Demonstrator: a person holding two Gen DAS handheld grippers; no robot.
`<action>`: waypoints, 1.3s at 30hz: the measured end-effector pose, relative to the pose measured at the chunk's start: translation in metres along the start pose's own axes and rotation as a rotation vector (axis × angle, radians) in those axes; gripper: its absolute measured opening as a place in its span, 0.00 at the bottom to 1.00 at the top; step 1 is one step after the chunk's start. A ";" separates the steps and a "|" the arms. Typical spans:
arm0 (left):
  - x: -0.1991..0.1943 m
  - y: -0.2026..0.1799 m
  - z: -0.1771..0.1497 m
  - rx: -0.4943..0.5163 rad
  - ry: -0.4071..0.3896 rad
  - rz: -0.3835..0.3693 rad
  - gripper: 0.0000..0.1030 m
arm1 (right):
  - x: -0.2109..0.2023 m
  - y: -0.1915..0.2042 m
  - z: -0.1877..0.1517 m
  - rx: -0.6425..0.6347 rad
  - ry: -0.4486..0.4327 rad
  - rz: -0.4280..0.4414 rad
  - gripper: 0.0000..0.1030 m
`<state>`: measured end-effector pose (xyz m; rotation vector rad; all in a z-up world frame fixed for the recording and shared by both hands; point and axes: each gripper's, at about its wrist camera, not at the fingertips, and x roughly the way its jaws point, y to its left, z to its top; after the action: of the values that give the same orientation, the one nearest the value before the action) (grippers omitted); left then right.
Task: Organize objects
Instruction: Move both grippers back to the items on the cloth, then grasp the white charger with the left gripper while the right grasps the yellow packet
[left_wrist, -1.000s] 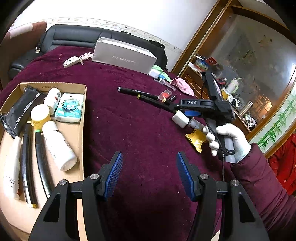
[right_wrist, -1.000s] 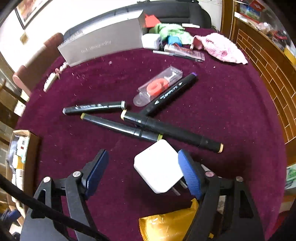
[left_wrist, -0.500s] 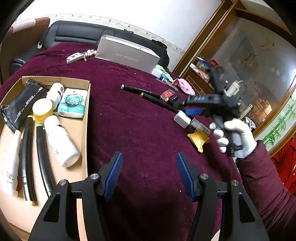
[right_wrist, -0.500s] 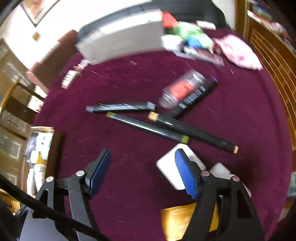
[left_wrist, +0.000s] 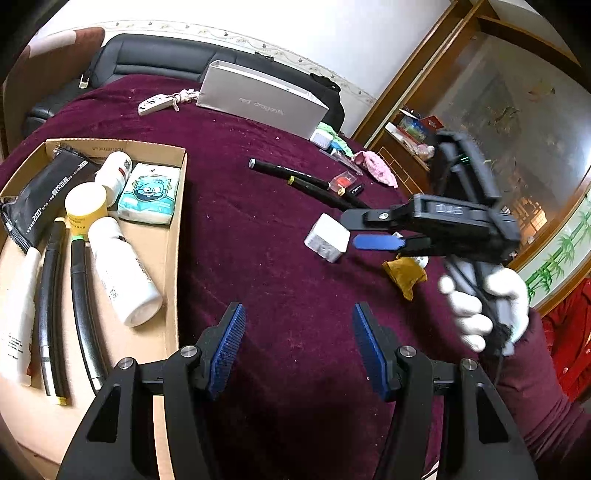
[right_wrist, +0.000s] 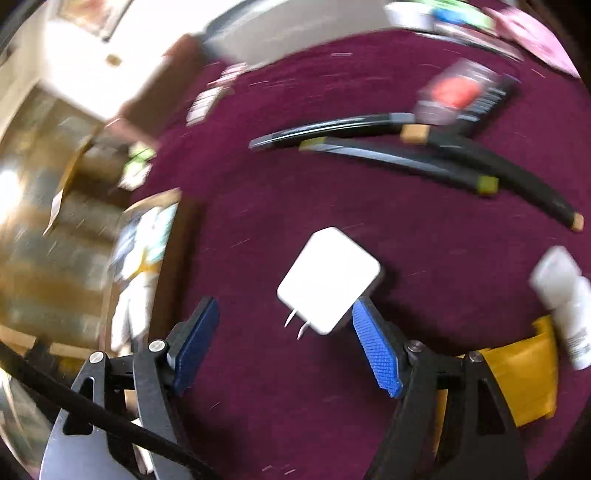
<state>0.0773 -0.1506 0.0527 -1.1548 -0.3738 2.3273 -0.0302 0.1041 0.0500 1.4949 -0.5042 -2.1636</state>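
Observation:
A white charger plug (right_wrist: 328, 280) (left_wrist: 327, 238) lies on the maroon cloth, prongs toward the right wrist camera. My right gripper (right_wrist: 284, 308) (left_wrist: 354, 230) hovers over it with its jaws opening. The plug sits just past the fingertips, close to the right blue pad (right_wrist: 376, 354), and neither pad presses on it. My left gripper (left_wrist: 298, 321) stands open over bare cloth with nothing between its fingers. A cardboard box (left_wrist: 181, 192) at the left holds bottles, a tissue pack, a black pouch and black markers.
Several black markers (left_wrist: 295, 177) (right_wrist: 406, 158) and a red tape dispenser (right_wrist: 454, 88) lie beyond the plug. A yellow packet (left_wrist: 404, 273) (right_wrist: 517, 376) and a white bottle (right_wrist: 565, 295) lie to its right. A silver box (left_wrist: 258, 99) and keys (left_wrist: 155, 103) are at the back.
My right gripper has swung left toward the cardboard box, and the plug has shifted left on the cloth away from the yellow packet. The left gripper has stayed open.

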 end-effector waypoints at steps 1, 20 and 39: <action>-0.001 -0.001 0.000 0.005 -0.001 0.003 0.52 | -0.008 0.004 -0.004 -0.006 -0.035 -0.019 0.73; 0.120 -0.077 0.054 0.400 0.159 0.189 0.52 | -0.122 -0.090 -0.083 0.316 -0.421 -0.111 0.73; 0.182 -0.092 0.063 0.474 0.189 0.191 0.37 | -0.101 -0.110 -0.102 0.430 -0.395 -0.039 0.73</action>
<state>-0.0355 0.0258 0.0127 -1.1893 0.3543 2.2611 0.0789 0.2479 0.0337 1.2737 -1.1441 -2.5040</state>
